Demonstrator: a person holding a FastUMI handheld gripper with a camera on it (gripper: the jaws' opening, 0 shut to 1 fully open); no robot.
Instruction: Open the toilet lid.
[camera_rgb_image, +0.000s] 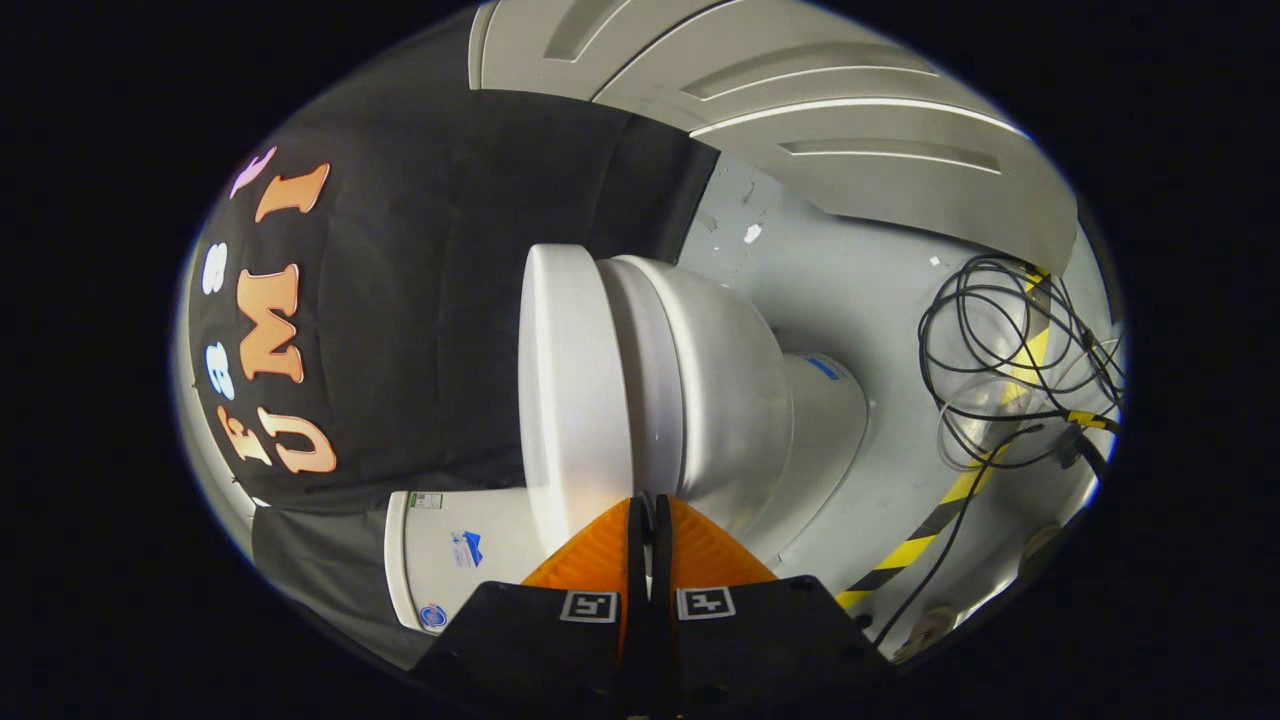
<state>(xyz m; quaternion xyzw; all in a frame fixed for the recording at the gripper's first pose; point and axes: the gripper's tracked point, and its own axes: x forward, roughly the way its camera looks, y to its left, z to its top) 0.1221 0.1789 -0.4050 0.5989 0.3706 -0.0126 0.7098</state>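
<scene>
The view is rolled on its side, so the white toilet lies sideways just ahead of my fingers. Its lid (570, 380) is down flat on the seat and bowl (720, 400), with a thin seam between them. The tank (450, 560) sits beside the lid's hinge end, close to my fingers. My gripper (648, 503) is shut, with only a dark slit between the fingers. Its tips rest right at the seam where the lid's rim meets the seat. Nothing shows held between the fingers.
The toilet's pedestal (820, 420) stands on a grey floor (850, 290). Loose black cables (1010, 350) lie coiled beyond the bowl over a yellow-and-black tape strip (930, 520). A white panelled door (850, 130) rises behind. The black booth cloth (440, 300) hangs on the lid's side.
</scene>
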